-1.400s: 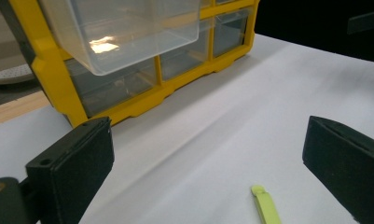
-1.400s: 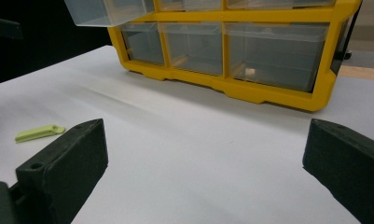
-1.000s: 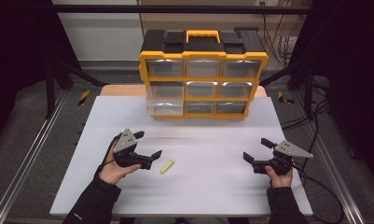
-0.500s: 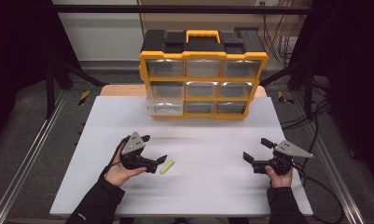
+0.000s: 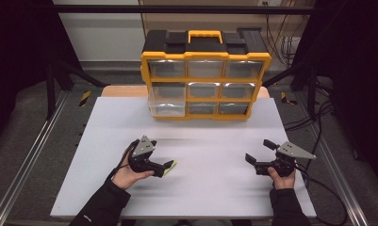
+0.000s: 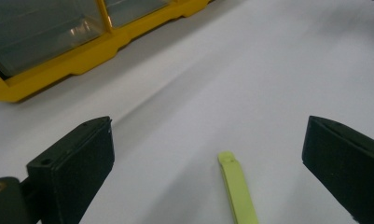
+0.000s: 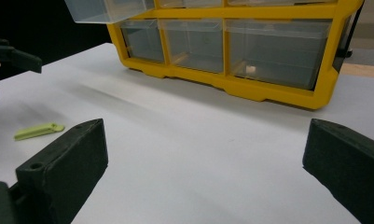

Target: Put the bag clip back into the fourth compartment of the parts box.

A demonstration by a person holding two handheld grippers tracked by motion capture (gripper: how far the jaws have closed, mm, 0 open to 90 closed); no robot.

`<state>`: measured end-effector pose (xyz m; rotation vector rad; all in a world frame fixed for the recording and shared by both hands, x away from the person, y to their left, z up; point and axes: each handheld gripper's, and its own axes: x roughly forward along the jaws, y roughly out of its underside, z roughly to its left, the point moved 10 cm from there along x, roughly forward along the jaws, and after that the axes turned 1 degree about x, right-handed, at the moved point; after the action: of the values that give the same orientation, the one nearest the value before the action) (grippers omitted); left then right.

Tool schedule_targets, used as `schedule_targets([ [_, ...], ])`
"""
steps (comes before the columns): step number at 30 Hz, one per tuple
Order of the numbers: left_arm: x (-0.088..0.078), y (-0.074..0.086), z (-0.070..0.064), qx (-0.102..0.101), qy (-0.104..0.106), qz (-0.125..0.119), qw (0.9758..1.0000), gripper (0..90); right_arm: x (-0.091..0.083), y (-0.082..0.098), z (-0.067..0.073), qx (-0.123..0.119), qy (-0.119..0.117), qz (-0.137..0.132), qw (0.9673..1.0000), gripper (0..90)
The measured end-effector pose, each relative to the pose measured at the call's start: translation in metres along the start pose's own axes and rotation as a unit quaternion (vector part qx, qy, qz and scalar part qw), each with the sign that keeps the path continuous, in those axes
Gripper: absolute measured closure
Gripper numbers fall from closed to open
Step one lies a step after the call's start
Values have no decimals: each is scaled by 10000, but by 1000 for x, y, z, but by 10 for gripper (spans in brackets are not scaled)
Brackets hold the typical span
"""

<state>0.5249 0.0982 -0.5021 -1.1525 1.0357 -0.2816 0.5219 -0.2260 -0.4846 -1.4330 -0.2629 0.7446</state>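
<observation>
- While the left gripper (image 5: 167,167) hangs right over the little green strip (image 6: 237,187), its jaws are spread wide with the strip lying flat between them, so I'd call this the reach-and-line-up step, nothing grabbed yet
- strip sits on the white table (image 5: 215,197), near the person's side and well in front of the yellow organizer (image 5: 205,75); from the right gripper view you can see it lying flat on the table too (image 7: 38,131)
- from above, the strip is mostly tucked under the left gripper, just a bit of green poking out, so I can't really tell if a jaw is already touching it or just hovering close
- right gripper (image 5: 253,162) is off on the other side of the table, jaws apart too, holding nothing, kinda just parked there
- one clear drawer (image 5: 165,104) at the bottom left of the organizer sticks out a bit, my guess is that's where the strip is headed but that's only a guess
- next move as I see it: drop the left gripper low to the table, keep the strip centred, squeeze on its thin edges; it's flat and skinny so it could easily slide or get pushed instead of picked up
</observation>
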Motion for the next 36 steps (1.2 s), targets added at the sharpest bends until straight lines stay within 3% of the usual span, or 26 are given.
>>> schedule_targets([
  [11,10,12,-3,-133,1,304,9994,41,0,0,0,2,-17,-2,10000,5],
  [22,21,25,-8,-250,31,689,9973,70,-1,-1,0,14,-11,-11,10000,5],
  [31,25,30,-12,-423,93,925,9948,172,-1,0,0,31,-1,17,10000,5],
  [36,27,34,-13,-399,24,1111,9930,229,-1,0,0,26,-10,11,10000,5],
])
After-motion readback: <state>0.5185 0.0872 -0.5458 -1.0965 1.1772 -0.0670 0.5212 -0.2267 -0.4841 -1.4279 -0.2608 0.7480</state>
